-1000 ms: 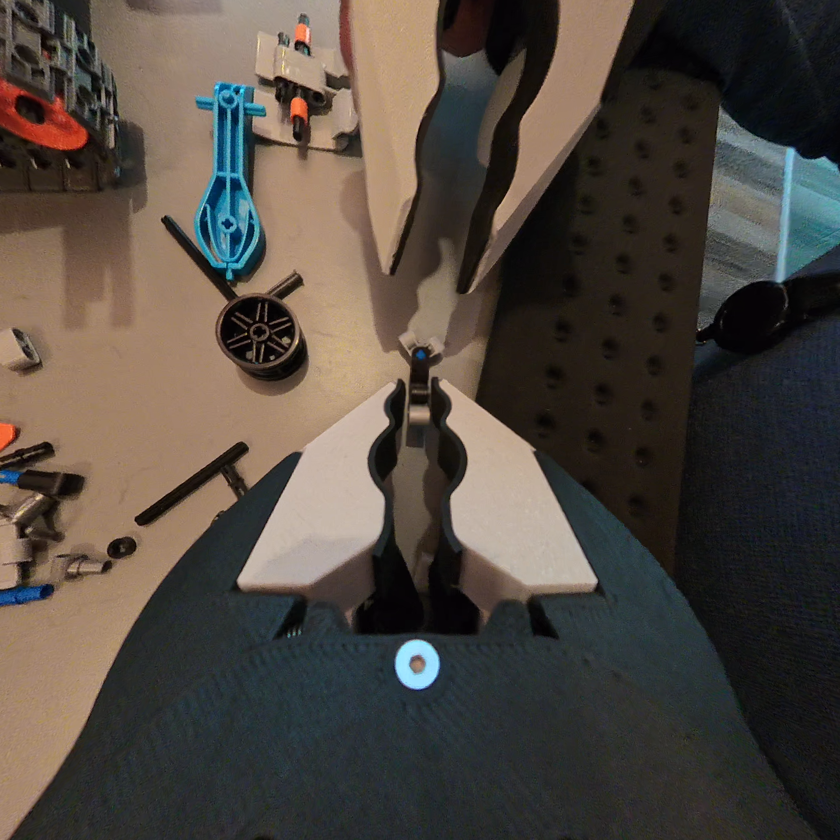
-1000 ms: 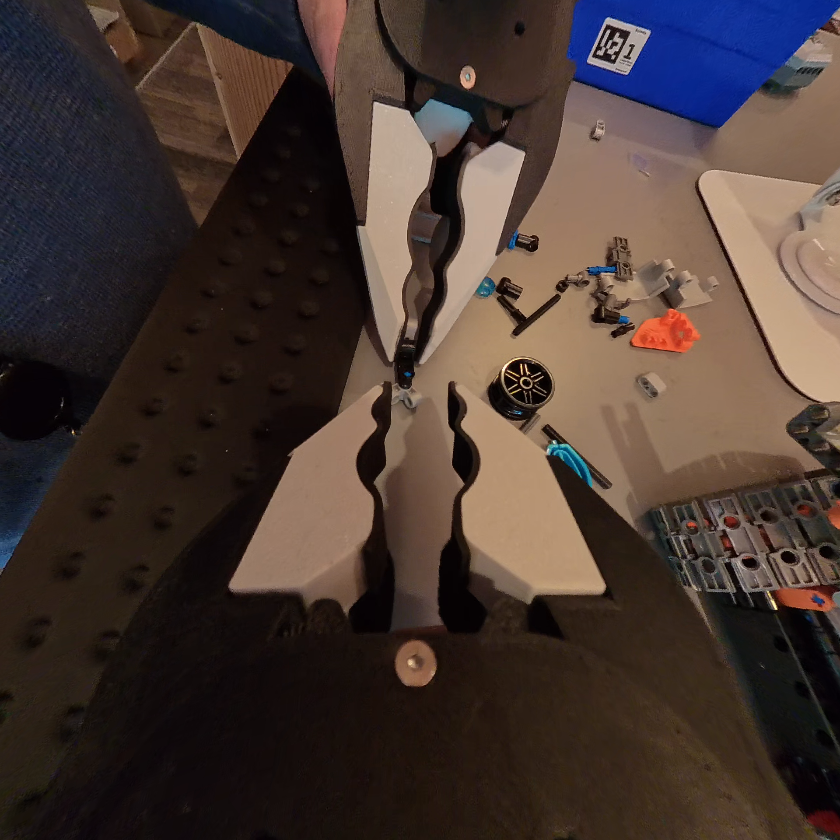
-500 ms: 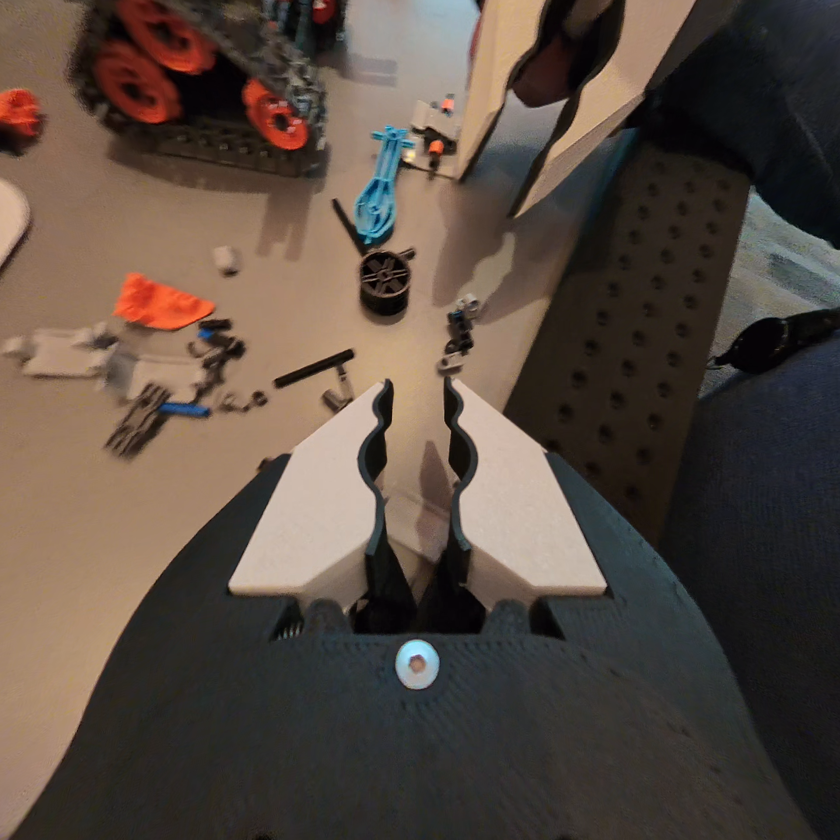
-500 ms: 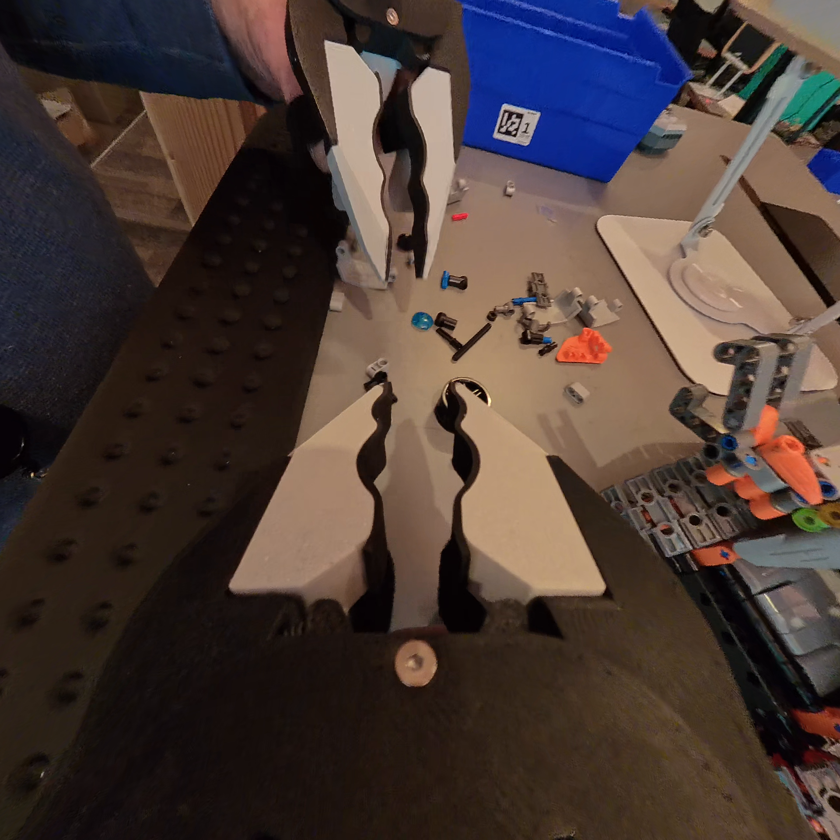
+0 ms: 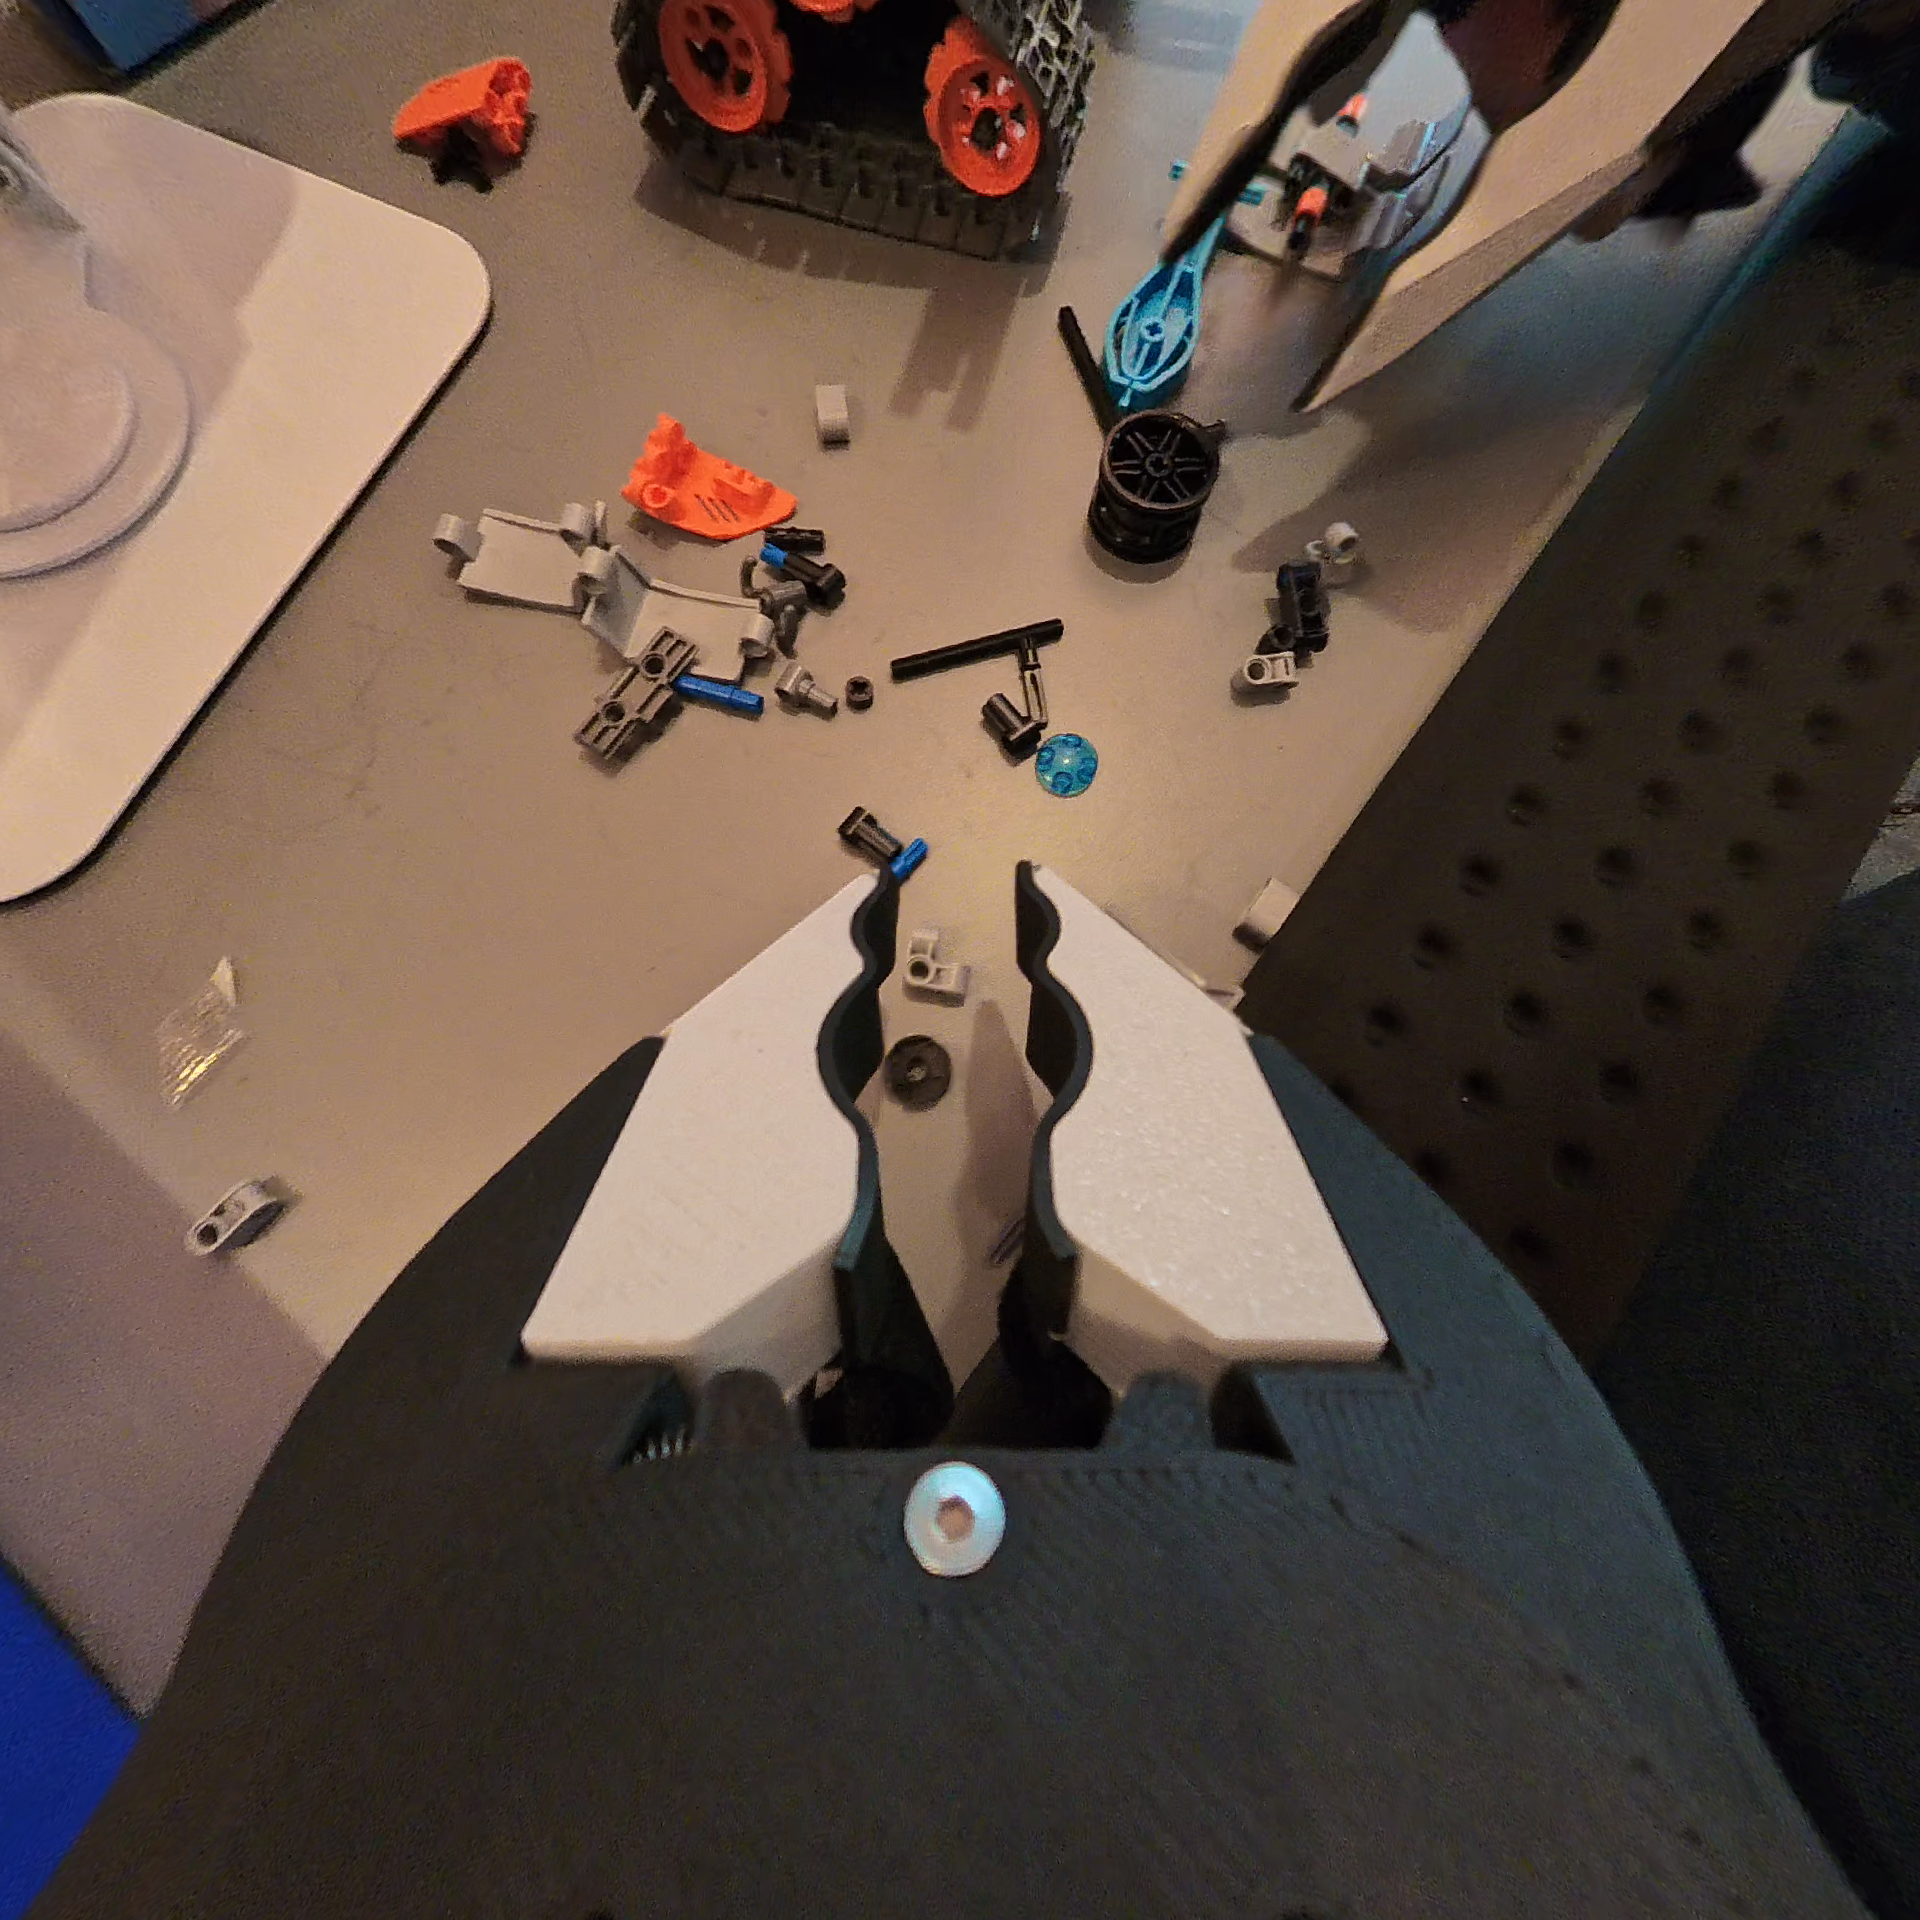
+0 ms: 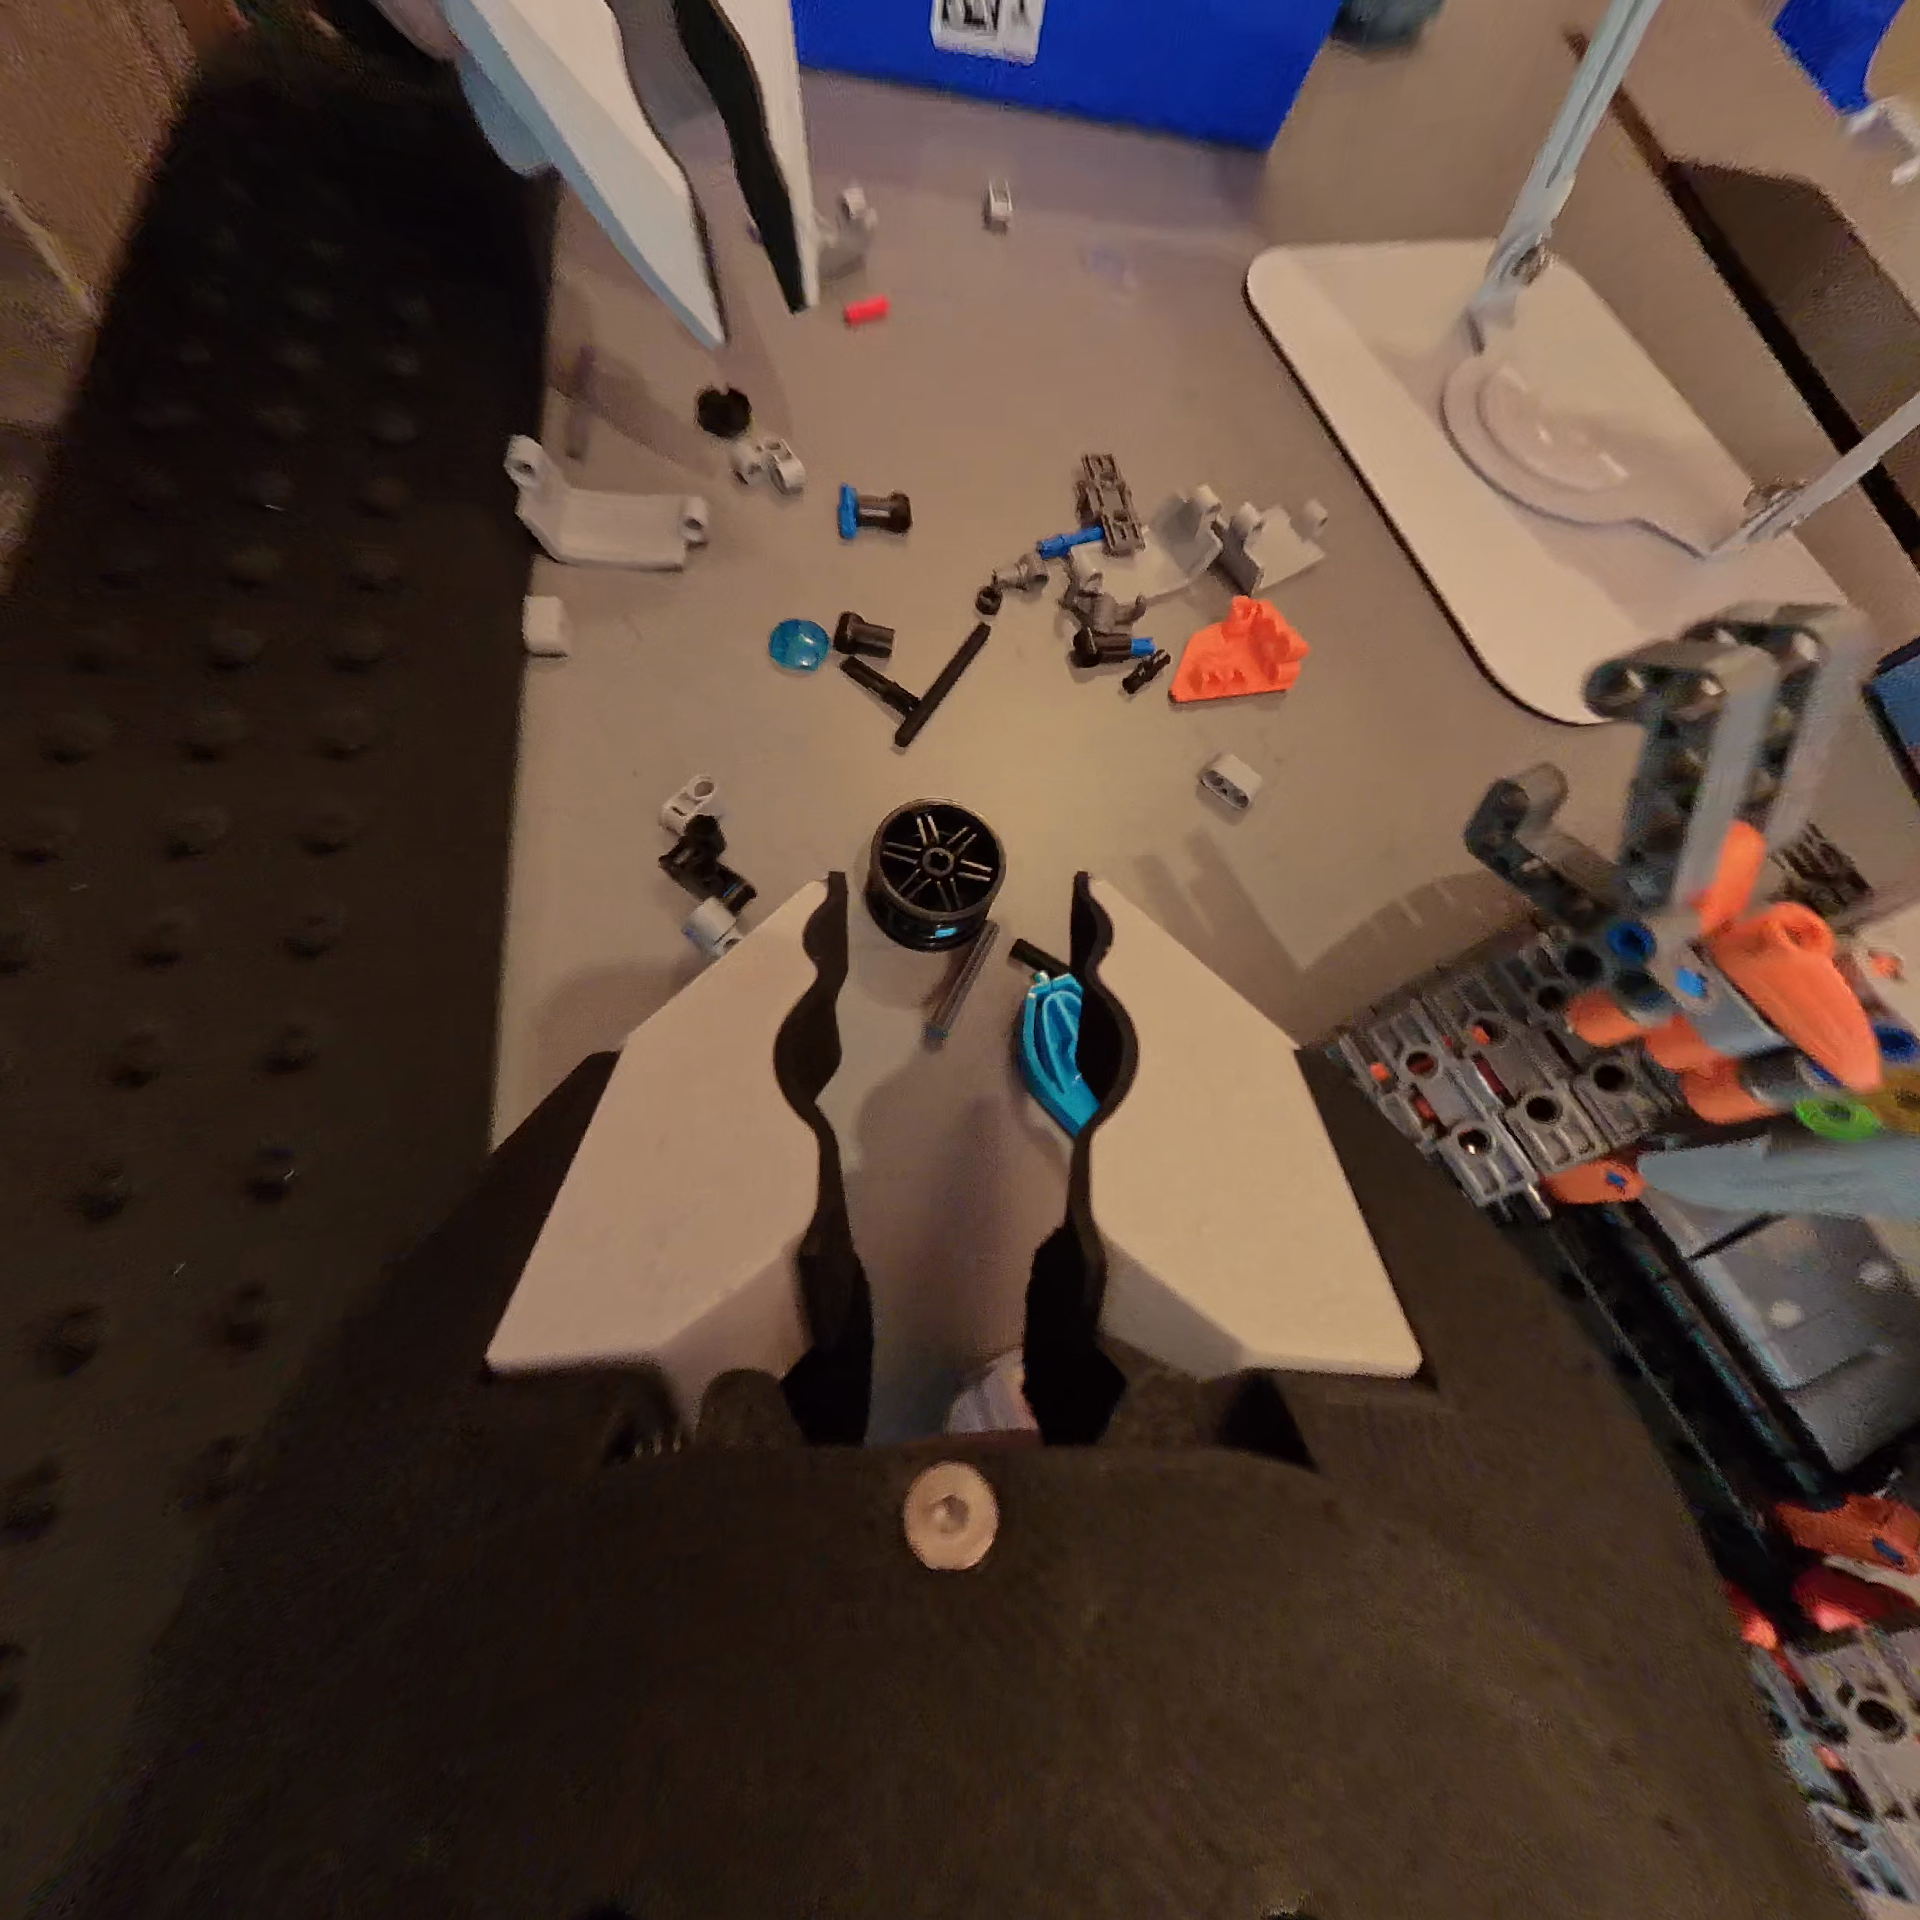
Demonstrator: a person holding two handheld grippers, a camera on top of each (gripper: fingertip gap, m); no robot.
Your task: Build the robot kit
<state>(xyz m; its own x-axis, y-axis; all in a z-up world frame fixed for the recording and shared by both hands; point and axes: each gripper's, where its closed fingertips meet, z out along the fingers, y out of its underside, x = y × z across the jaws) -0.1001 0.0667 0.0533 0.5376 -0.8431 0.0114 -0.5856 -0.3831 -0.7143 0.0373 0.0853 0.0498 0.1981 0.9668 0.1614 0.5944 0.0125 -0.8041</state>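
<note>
My left gripper (image 5: 951, 881) is open and empty above the grey table. A small grey connector (image 5: 935, 971) and a black round piece (image 5: 917, 1068) lie between its fingers, and a black pin with a blue end (image 5: 881, 840) lies at its left tip. A small black and grey assembly (image 5: 1294, 613) lies farther off, near the mat. My right gripper (image 6: 956, 883) is open and empty, with its tips on either side of a black wheel (image 6: 938, 868). A light blue piece (image 6: 1055, 1049) lies by its right finger. The assembly also shows in the right wrist view (image 6: 701, 862).
A tracked model with orange wheels (image 5: 852, 114) stands at the far side, also in the right wrist view (image 6: 1558, 1091). A white stand base (image 5: 208, 416), a blue bin (image 6: 1091, 62), a black studded mat (image 6: 260, 727) and several loose parts, including an orange piece (image 5: 707, 483), surround the work area. Both grippers' tips are roughly 25 cm from the white stand base (image 5: 208, 416). It turns up in the right wrist view (image 6: 1516, 516) as well.
My left gripper opened and let go of the small black and grey assembly, which now lies on the table. Both grippers pulled back and apart.
</note>
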